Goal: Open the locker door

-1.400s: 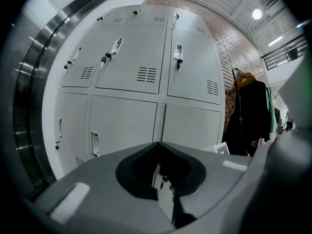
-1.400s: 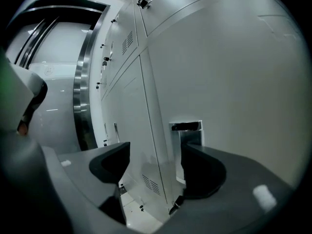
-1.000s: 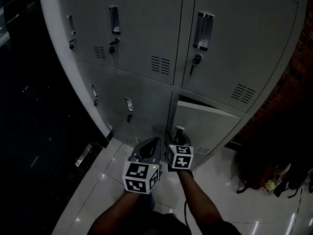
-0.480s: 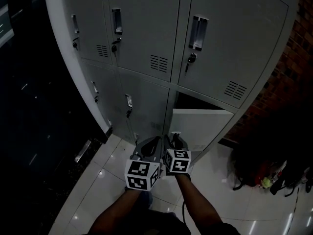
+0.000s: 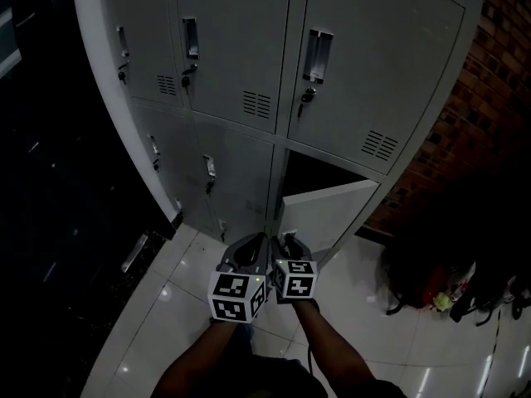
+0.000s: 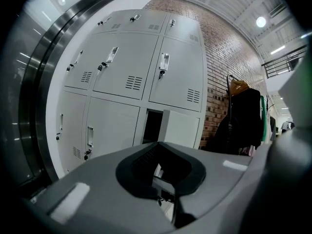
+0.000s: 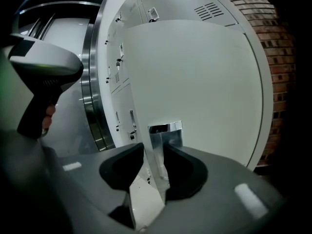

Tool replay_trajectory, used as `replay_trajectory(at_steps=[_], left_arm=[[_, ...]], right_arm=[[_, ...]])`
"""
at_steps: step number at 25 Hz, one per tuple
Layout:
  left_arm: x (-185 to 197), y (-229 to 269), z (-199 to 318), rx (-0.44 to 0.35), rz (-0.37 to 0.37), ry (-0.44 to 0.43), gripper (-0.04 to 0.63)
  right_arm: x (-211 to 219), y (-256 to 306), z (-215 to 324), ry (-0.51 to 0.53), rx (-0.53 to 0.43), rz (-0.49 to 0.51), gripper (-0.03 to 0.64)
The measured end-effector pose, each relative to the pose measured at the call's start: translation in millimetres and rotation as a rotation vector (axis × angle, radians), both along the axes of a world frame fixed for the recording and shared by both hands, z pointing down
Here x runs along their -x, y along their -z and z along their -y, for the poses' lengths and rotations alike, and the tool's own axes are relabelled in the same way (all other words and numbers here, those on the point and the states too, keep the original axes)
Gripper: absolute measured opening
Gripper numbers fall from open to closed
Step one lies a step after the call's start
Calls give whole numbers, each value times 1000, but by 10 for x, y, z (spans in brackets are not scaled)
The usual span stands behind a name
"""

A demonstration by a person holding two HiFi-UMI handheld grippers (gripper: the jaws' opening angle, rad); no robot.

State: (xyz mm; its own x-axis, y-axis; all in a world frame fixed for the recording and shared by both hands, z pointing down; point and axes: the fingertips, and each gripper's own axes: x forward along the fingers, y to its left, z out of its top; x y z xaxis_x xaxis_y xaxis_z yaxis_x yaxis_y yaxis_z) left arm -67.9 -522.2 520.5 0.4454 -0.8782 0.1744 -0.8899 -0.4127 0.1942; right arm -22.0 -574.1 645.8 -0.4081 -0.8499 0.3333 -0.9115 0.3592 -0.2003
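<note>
Swung further out than a second ago, the locker door (image 5: 319, 210) now stands well clear of its frame in the grey locker bank (image 5: 232, 48), with a wider dark gap showing behind it, and both grippers have drawn back from the bank with it.

That locker bank fills the upper part of the head view. Its other doors are shut, each with a recessed pull and a vent. A brick wall (image 5: 489, 98) meets the bank on its right side, and glossy pale floor tiles (image 5: 166, 313) run out from its foot. Dark bags (image 5: 415, 280) lie on the floor to the right of the bank, under the brick wall.

The open door belongs to the bottom row, in the bank's rightmost column. It is hinged on its right side and its free left edge points toward the person.

The right gripper (image 5: 286, 240) is at that free edge, just in front of the bank. Its jaws have just been closing, and in the right gripper view the door's edge and chrome handle (image 7: 165, 128) sit pinched between the two dark pads.

The left gripper (image 5: 249, 247) hangs just beside the right one, on the side away from the open door, touching nothing. In its own view its jaws are pressed together with nothing between them.
</note>
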Motion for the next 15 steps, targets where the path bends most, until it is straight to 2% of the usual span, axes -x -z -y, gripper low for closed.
replay_trajectory(at_steps=[15], left_arm=[[-98,170,-460,31,-15,2,6]], right_arm=[[-294,-23,-647,14,68,-62,123]])
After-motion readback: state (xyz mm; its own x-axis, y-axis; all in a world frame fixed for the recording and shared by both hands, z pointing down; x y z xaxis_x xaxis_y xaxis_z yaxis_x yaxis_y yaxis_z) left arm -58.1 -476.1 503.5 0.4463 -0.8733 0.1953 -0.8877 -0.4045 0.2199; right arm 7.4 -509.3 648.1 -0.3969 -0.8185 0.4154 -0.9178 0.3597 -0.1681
